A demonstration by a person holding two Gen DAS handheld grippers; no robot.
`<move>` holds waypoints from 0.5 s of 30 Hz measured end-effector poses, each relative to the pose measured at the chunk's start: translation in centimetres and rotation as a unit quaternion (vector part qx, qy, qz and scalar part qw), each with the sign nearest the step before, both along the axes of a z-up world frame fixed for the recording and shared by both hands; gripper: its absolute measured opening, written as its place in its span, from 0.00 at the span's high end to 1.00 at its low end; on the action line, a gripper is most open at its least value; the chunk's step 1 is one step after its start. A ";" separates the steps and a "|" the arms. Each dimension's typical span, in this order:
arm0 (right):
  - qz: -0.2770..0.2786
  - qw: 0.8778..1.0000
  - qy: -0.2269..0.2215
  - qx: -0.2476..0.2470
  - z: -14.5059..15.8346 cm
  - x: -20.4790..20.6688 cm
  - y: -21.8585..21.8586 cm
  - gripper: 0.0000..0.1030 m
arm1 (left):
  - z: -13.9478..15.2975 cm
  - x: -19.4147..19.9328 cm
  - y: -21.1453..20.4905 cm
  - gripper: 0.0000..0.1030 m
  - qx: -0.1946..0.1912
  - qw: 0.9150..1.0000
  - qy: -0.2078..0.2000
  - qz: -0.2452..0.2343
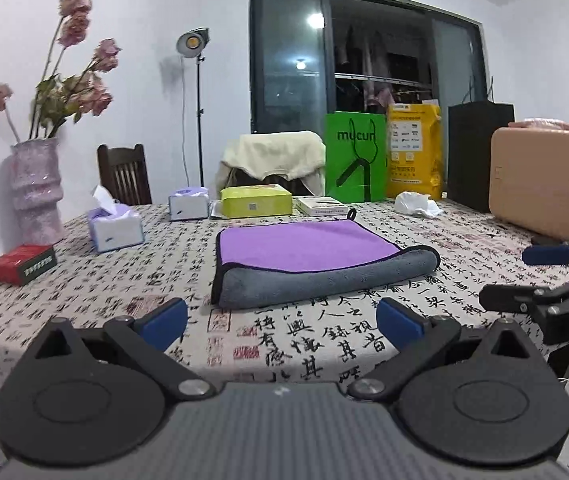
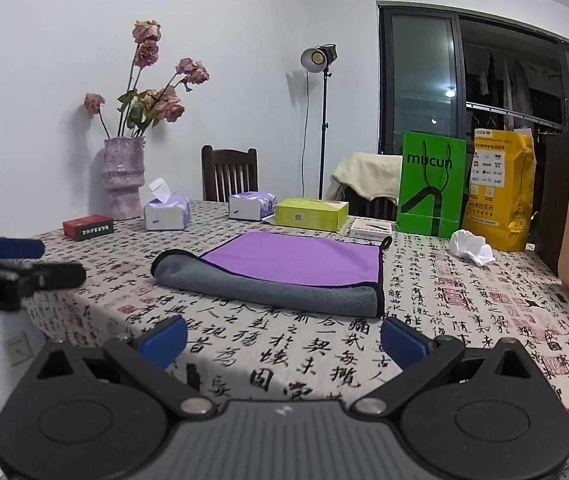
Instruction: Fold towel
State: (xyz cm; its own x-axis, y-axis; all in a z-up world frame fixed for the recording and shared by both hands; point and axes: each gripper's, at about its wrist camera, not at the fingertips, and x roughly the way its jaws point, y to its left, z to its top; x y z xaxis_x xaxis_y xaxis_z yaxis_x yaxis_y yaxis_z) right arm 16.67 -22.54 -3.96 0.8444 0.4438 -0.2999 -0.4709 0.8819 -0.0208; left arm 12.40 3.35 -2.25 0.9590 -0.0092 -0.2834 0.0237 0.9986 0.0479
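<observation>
Blue-padded black left gripper (image 1: 282, 324) fills the lower frame, jaws spread wide, holding nothing. Likewise the right gripper (image 2: 284, 340) gapes apart. At centre frame, the purple-and-grey microfibre towel (image 1: 308, 260) lies partly folded on the calligraphy-print tablecloth (image 1: 308, 340).

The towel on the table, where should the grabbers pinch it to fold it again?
Probably pinch the towel at the two ends of its near, rolled-over grey fold, coming in low from the front. That edge is plump and raised off the tablecloth, so fingers can slip around it; the purple part lies flat. The left hand-held gripper and right hand-held gripper are both open and face it.
</observation>
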 end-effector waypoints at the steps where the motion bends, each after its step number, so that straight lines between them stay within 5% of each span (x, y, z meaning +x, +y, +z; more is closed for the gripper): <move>1: -0.003 1.000 0.000 -0.001 -0.1 0.4 0.0 0.00 | -0.2 0.4 -0.1 0.00 0.000 1.000 -0.003 0.001; 8: -0.020 1.000 0.011 0.001 -0.3 4.1 -0.7 0.00 | -0.7 4.1 1.1 0.00 -0.040 0.999 -0.002 0.010; 15: -0.021 1.000 0.022 0.004 -0.6 8.3 -1.4 0.00 | -1.2 7.5 1.4 0.00 -0.028 0.999 0.013 0.009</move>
